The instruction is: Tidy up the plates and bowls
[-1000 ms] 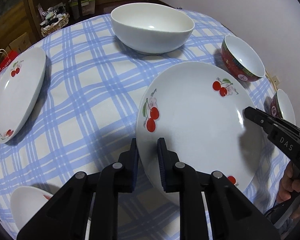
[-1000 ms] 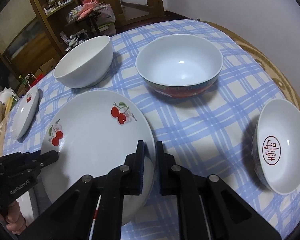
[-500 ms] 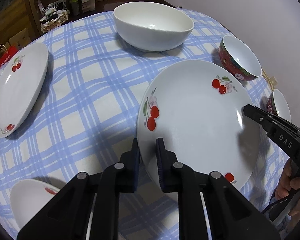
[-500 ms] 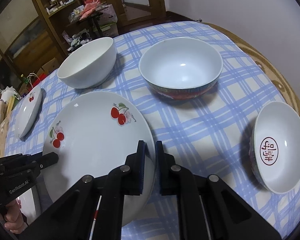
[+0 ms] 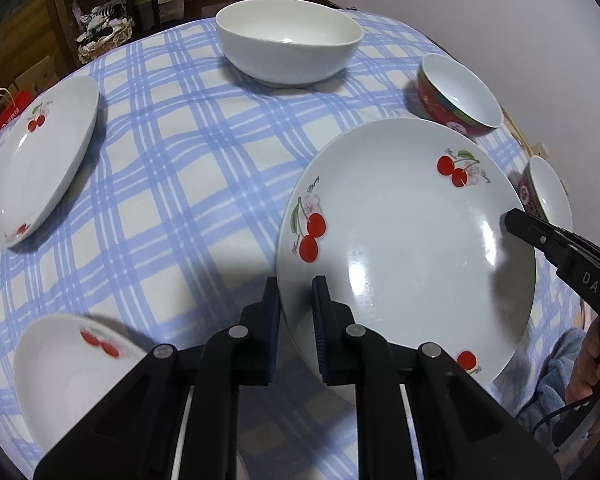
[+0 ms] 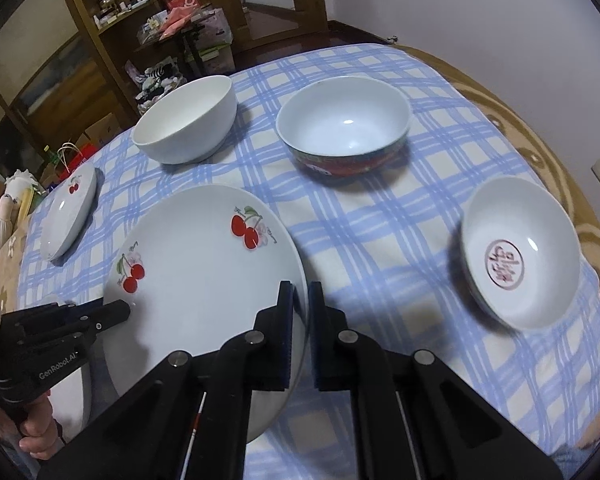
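A large white cherry plate [image 5: 404,240] is held above the checked tablecloth by both grippers. My left gripper [image 5: 296,292] is shut on its left rim. My right gripper [image 6: 301,300] is shut on its right rim; the plate also shows in the right wrist view [image 6: 204,280]. A second cherry plate [image 5: 40,156] lies at the far left, and a third [image 5: 72,364] lies near left, below the held plate's level. A white bowl [image 5: 288,46] stands at the back.
A red-sided bowl [image 6: 344,128] stands at the back right and a shallow bowl with a red character [image 6: 520,252] at the right. The round table's edge [image 6: 540,128] runs close behind them. Shelves and clutter [image 6: 172,32] stand beyond the table.
The held plate has moved toward me and to the left with both grippers. The near-left cherry plate has come further into the left wrist view.
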`<state>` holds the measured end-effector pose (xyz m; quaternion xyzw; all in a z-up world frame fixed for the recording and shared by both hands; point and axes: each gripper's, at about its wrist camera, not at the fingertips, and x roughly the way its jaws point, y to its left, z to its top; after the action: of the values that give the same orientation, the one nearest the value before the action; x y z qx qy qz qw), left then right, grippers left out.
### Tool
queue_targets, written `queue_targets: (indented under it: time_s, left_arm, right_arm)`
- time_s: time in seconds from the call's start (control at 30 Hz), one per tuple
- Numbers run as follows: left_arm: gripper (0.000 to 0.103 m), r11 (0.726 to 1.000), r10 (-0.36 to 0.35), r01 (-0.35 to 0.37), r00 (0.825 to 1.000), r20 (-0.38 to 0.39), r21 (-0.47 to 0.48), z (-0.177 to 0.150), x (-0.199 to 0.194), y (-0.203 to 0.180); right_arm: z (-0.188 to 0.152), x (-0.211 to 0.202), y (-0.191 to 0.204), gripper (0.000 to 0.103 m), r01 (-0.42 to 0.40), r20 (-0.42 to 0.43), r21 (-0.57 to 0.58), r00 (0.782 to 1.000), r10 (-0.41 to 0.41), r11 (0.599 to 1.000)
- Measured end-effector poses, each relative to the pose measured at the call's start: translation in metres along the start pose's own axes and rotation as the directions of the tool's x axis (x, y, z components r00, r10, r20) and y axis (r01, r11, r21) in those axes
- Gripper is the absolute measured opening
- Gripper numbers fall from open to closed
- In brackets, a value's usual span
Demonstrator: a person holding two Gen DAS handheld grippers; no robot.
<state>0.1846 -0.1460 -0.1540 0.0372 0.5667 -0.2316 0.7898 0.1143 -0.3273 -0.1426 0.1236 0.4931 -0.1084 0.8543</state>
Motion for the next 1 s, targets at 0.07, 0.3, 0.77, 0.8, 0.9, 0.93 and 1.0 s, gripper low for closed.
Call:
queue_targets:
  time_s: [0.07,0.3,0.77,0.8,0.9,0.93,1.0]
  left_arm:
    - [0.014,1.0,-0.004,0.004,1.0,0.0,0.01,-0.004,-0.005,-0.003]
    - [0.014,1.0,0.02,-0.019,0.999,-0.034,0.016,-0.025,-0.009,-0.016]
    - [0.014,0.999,0.032,-0.03,0.997,-0.066,0.023,-0.044,-0.003,-0.016]
    - [0.014,0.999,0.03,-0.028,0.998,-0.064,0.021,-0.043,-0.002,-0.016]
    - [0.014,0.999,0.03,-0.028,0.998,-0.059,0.025,-0.041,-0.001,-0.017]
    - [0.014,0.999,0.03,-0.028,0.998,-0.058,0.024,-0.041,-0.001,-0.017]
    - [0.014,1.0,0.021,-0.02,0.998,-0.059,0.018,-0.04,-0.001,-0.017]
  right_arm:
    - [-0.004,-0.007,-0.002,0.008,0.007,-0.001,0.004,1.0,-0.007,1.0]
    - [-0.028,-0.02,-0.005,0.008,0.031,-0.036,0.032,0.999,-0.03,0.999]
    - [-0.055,-0.013,-0.005,0.008,0.073,-0.105,0.027,0.992,-0.07,0.997]
    - [-0.054,-0.013,-0.004,0.008,0.08,-0.101,0.021,0.992,-0.077,0.997]
    - [-0.053,-0.012,-0.003,0.009,0.096,-0.1,0.014,0.991,-0.094,0.995]
    - [-0.053,-0.01,-0.003,0.009,0.098,-0.105,0.018,0.99,-0.096,0.995]
    - [-0.053,-0.008,-0.005,0.009,0.103,-0.114,0.027,0.989,-0.099,0.994]
